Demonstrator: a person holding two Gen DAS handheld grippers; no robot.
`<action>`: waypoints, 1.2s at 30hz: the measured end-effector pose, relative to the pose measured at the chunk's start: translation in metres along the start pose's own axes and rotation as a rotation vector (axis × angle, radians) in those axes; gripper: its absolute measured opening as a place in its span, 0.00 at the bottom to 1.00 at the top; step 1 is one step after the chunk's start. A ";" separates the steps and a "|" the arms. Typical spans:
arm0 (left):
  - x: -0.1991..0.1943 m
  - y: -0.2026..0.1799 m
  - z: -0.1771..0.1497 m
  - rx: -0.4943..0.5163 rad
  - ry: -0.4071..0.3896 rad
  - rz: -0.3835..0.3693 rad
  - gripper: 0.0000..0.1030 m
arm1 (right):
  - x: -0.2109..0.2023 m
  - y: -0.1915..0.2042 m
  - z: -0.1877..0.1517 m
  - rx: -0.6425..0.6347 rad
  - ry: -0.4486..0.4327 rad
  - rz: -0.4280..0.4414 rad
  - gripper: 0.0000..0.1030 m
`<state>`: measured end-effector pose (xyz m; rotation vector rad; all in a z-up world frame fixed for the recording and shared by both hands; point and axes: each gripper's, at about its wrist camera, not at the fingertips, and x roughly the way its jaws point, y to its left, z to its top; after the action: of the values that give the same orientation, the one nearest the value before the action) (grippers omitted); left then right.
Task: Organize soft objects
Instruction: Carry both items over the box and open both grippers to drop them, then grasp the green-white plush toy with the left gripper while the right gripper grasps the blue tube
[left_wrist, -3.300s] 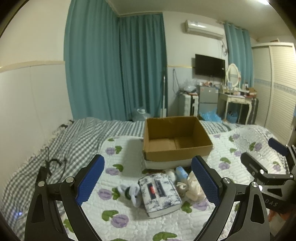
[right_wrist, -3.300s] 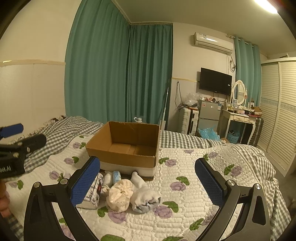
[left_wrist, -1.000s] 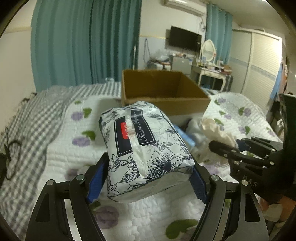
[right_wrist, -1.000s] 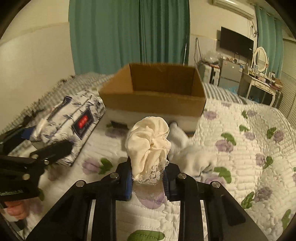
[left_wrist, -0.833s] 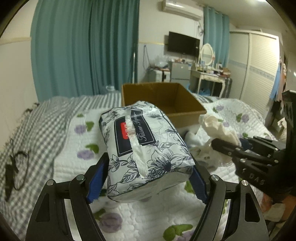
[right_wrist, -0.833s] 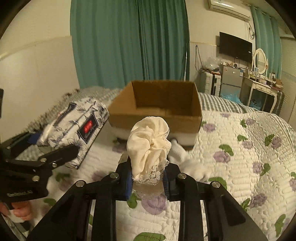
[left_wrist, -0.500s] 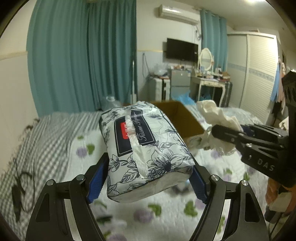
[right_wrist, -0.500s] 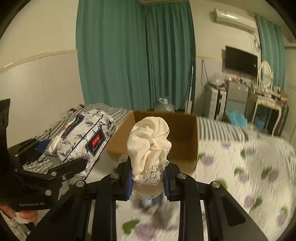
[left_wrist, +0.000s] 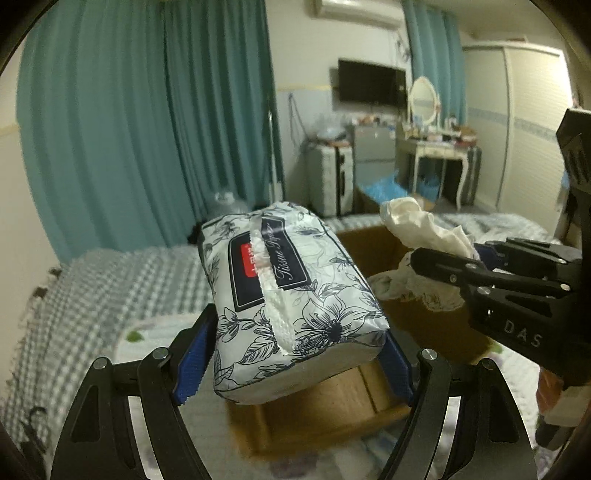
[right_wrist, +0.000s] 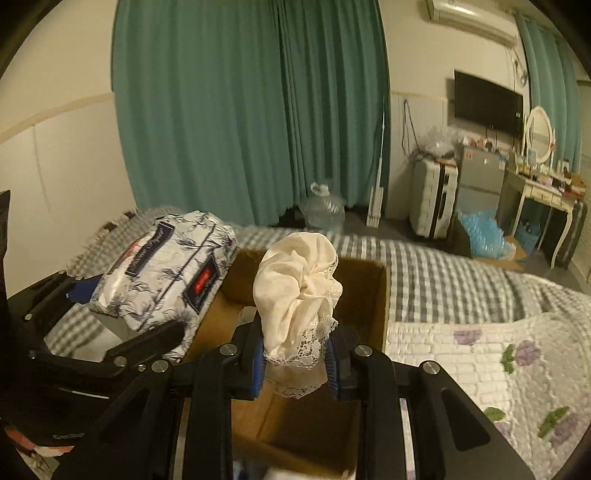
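My left gripper (left_wrist: 293, 363) is shut on a floral white-and-navy tissue pack (left_wrist: 288, 299) and holds it in the air over the brown cardboard box (left_wrist: 332, 406). The pack also shows at the left of the right wrist view (right_wrist: 166, 273). My right gripper (right_wrist: 295, 363) is shut on a cream lace-edged cloth bundle (right_wrist: 299, 291), held above the open box (right_wrist: 369, 291). The cloth and right gripper show at the right of the left wrist view (left_wrist: 424, 236).
The box sits on a bed with a flower-print quilt (right_wrist: 480, 354) and a grey checked blanket (left_wrist: 110, 288). Teal curtains (right_wrist: 240, 110), a clear water jug (right_wrist: 325, 206), a suitcase (right_wrist: 432, 206) and a dressing table (right_wrist: 539, 199) stand beyond the bed.
Both grippers have risen and moved forward with their loads, so they now hang over the box. The other soft items on the quilt have dropped out of view.
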<state>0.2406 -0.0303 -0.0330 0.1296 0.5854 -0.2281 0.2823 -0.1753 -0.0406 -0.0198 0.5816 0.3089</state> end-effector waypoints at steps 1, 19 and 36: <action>0.008 -0.003 -0.002 0.003 0.015 -0.001 0.76 | 0.009 -0.003 -0.003 0.004 0.009 0.002 0.25; -0.076 -0.002 0.021 -0.007 -0.090 0.030 0.84 | -0.096 -0.005 0.024 0.029 -0.131 -0.070 0.88; -0.209 0.051 -0.023 -0.022 -0.142 0.098 0.91 | -0.229 0.096 -0.023 -0.090 -0.130 -0.097 0.94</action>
<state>0.0724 0.0604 0.0675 0.1195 0.4392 -0.1349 0.0610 -0.1506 0.0708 -0.1132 0.4356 0.2402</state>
